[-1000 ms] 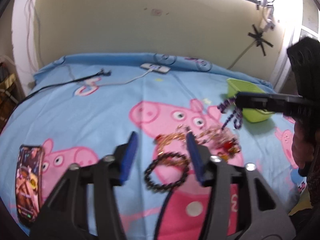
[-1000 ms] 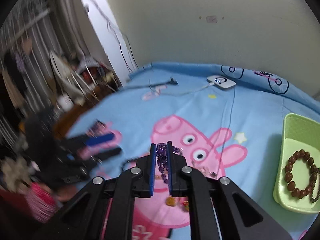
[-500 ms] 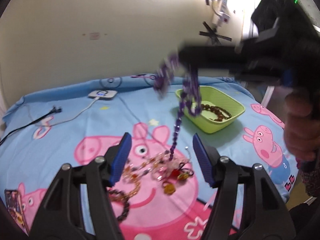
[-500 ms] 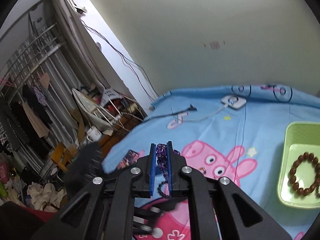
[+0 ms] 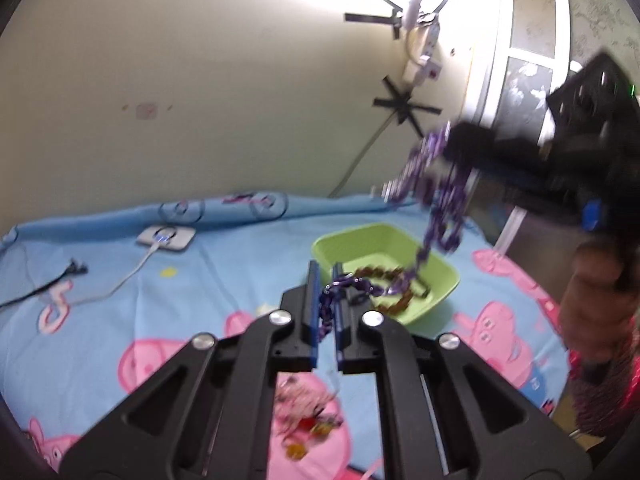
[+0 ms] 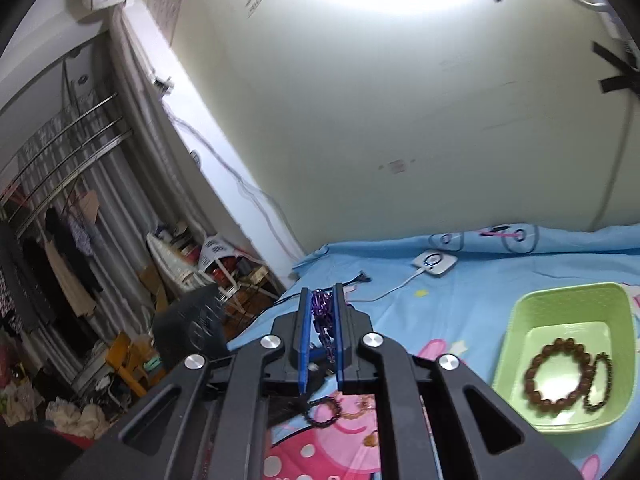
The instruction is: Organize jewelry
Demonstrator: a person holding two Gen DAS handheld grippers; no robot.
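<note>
Now both claws grip purple bead necklace (image 5: 434, 216): left claw (image 5: 326, 304) just closed on tail, right claw (image 6: 322, 312) clamps bunch. I judge it light, limp, snag-prone; hold by strand.

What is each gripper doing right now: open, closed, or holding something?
Left gripper: has just closed on the purple necklace.
Right gripper: closed on the same purple necklace.

Purple bead necklace (image 5: 436, 216) strung in air above green tray (image 5: 332, 244); brown bead bracelet (image 6: 558, 372) lies inside.
</note>
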